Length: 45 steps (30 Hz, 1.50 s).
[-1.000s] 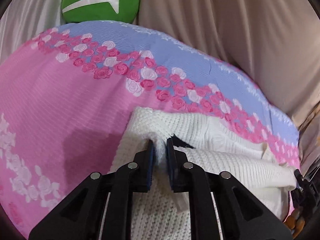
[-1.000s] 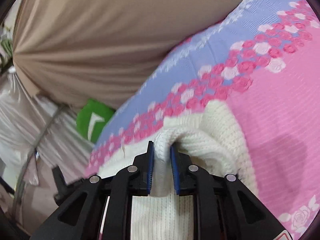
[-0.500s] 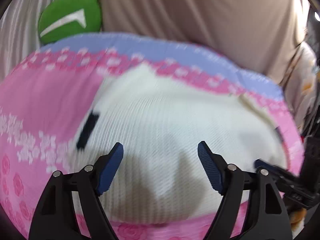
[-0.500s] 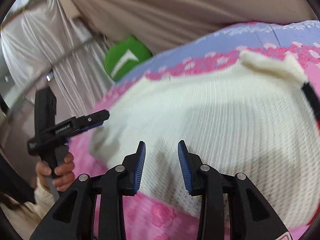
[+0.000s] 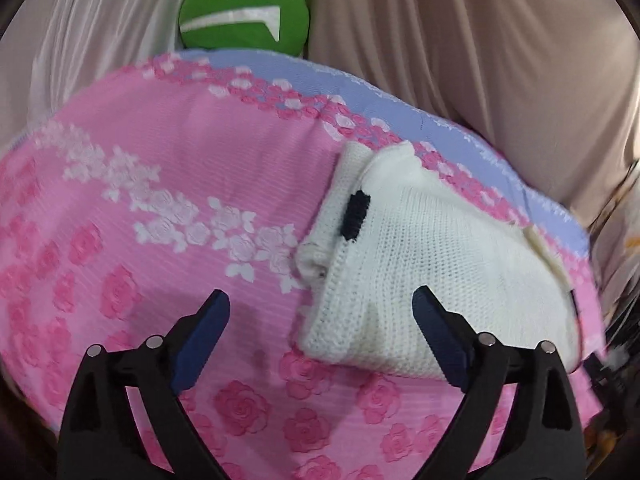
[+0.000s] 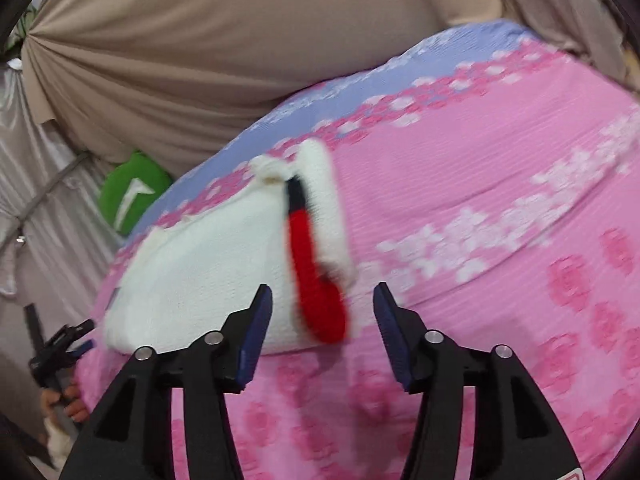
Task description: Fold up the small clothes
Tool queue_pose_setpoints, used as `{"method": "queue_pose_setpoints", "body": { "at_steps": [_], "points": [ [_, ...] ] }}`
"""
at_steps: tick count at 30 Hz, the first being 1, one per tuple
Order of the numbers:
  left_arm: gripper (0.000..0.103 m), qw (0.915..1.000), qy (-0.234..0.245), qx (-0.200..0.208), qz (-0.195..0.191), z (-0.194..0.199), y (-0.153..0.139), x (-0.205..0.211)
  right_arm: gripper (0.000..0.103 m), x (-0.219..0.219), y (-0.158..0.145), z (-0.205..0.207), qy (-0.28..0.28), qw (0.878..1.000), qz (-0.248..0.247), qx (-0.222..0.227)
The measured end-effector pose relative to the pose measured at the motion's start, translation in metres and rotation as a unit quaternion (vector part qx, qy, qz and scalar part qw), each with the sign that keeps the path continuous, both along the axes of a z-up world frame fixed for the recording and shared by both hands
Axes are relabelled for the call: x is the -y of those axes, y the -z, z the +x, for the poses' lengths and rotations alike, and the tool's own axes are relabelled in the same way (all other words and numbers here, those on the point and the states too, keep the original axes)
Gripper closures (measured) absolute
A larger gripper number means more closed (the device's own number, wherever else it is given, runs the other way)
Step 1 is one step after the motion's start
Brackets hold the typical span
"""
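2 grippers (image 5: 320,336) (image 6: 322,330) open | knit (image 5: 432,280) folded | green cushion (image 5: 244,16) logo, prob. no text

black hand-held gripper (image 5: 321,330), blue pads (image 5: 202,334), silver screws (image 5: 154,342)

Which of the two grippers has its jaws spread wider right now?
The left gripper: its jaws stand clearly farther apart than the right gripper's.

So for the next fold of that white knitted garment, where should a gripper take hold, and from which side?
Probably the near bottom edge of the white knitted garment, approached from the person's side. That edge lies free on the pink floral sheet and looks thick enough to pinch. The left gripper and right gripper are both open just in front of it. The red strip looks too loose to lift by.
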<state>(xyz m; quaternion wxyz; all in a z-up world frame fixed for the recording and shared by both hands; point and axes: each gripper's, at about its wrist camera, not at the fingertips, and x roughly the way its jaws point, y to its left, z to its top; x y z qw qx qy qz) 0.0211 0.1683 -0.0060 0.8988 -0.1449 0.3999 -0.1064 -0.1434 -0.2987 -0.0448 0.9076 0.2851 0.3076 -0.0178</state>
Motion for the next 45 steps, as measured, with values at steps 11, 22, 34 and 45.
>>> {"method": "queue_pose_setpoints", "body": {
  "at_steps": [11, 22, 34, 45],
  "points": [
    [0.093, 0.9978, 0.036, -0.011, -0.055, -0.006, -0.004, 0.004, 0.095, -0.010, -0.050, -0.017, 0.007, 0.996, -0.031, 0.086],
    [0.088, 0.9956, 0.019, -0.085, -0.037, -0.040, 0.035, -0.025, 0.093, 0.013, 0.019, -0.036, 0.036, 0.997, -0.015, -0.060],
    [0.019, 0.9978, 0.049, 0.045, -0.004, 0.048, -0.046, 0.046, 0.041, -0.007, -0.053, 0.087, -0.018, 0.994, -0.103, 0.031],
    [0.095, 0.9984, 0.053, -0.018, 0.004, 0.116, -0.004, 0.073, 0.103, -0.016, -0.053, 0.129, -0.015, 0.993, -0.102, 0.060]
  ]
}}
